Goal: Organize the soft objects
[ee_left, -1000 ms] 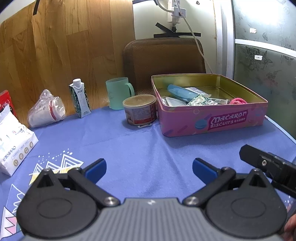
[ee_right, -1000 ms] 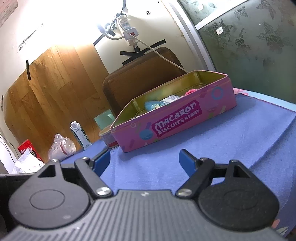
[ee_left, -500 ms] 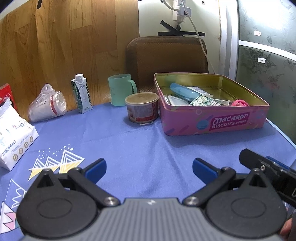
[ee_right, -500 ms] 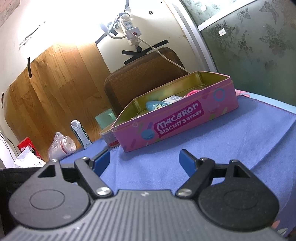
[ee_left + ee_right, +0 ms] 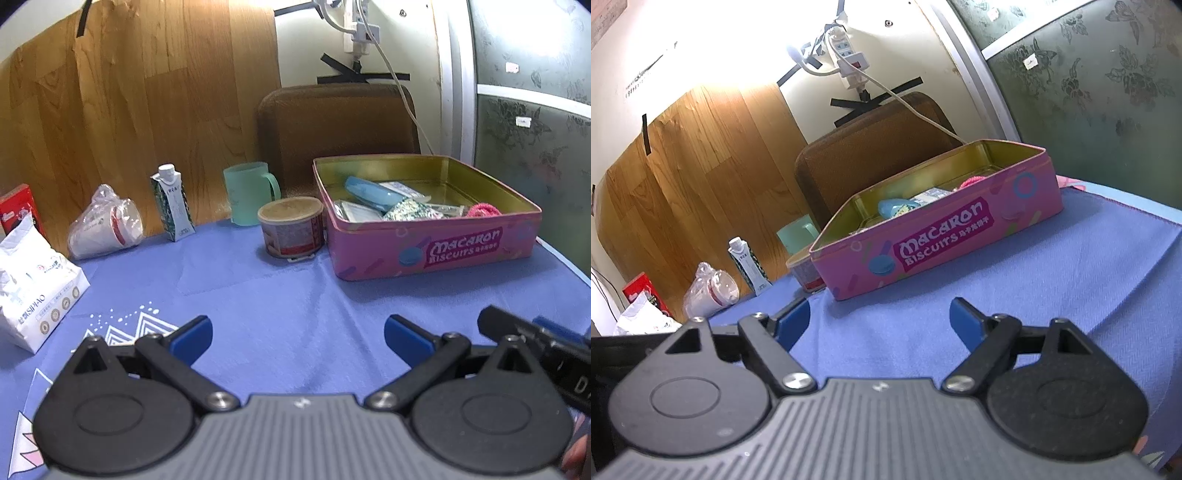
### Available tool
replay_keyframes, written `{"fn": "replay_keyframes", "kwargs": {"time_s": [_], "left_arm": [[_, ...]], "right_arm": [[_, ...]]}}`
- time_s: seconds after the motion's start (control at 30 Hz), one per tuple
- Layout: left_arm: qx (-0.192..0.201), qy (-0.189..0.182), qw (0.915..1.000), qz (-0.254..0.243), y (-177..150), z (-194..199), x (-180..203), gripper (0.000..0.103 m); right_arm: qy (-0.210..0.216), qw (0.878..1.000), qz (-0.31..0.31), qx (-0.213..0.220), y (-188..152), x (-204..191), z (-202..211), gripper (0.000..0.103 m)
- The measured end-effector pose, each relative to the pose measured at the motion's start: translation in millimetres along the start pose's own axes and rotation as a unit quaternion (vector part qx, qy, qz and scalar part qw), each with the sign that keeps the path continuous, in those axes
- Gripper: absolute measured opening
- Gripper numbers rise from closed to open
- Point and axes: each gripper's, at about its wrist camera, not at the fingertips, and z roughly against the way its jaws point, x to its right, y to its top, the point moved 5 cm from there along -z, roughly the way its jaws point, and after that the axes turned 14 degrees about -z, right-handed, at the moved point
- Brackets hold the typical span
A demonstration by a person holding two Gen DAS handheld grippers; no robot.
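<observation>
One pink biscuit tin (image 5: 436, 247), lid off, sits on the blue tablecloth (image 5: 280, 295) toward the far right. Inside: 1 blue pouch (image 5: 369, 190), 1 speckled soft bundle (image 5: 410, 212), 1 pink hair tie (image 5: 484, 210), plus a few flat packets, count unclear. Touching the tin's left wall: 1 round tub (image 5: 291, 230). Behind that, 1 green mug (image 5: 247, 194); further left 1 small carton (image 5: 173, 206), 1 bagged stack of cups (image 5: 107, 227), 1 white tissue pack (image 5: 33, 295), 1 red box (image 5: 16, 210). Two grippers, both empty w/ jaws spread wide: left gripper (image 5: 297, 338) low over the cloth, well short of the tin; right gripper (image 5: 879, 321) just beside it, nearer the tin's front.
</observation>
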Motion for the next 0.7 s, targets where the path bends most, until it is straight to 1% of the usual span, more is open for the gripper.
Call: {"fn": "replay_keyframes", "kwargs": {"time_s": [0.1,0.27,0.47,0.6,0.7], "left_arm": [[0.006,0.010,0.9999,0.002,1.0,1.4,-0.1,0.103],[0.001,0.001,1.0000,0.004,0.1,-0.1,0.6,0.103],[0.008,0.007,0.9999,0.004,0.8,3.7,1.1,0.103],[-0.001,-0.010,0.9999,0.010,0.1,2.1,3.0,0.103],[-0.003,-0.011,0.9999,0.008,-0.7,2.0,5.4,0.103]], "right_arm": [[-0.005,1.000,0.005,-0.004,-1.8,-0.1,-0.5,0.085],[-0.010,1.000,0.010,-0.003,-4.4,-1.5,1.3,0.085],[-0.011,1.000,0.014,0.001,-5.3,-4.2,3.2,0.085],[-0.015,1.000,0.013,0.006,-4.8,-4.7,6.1,0.085],[-0.017,1.000,0.012,0.010,-3.9,-4.5,8.0,0.086]]}}
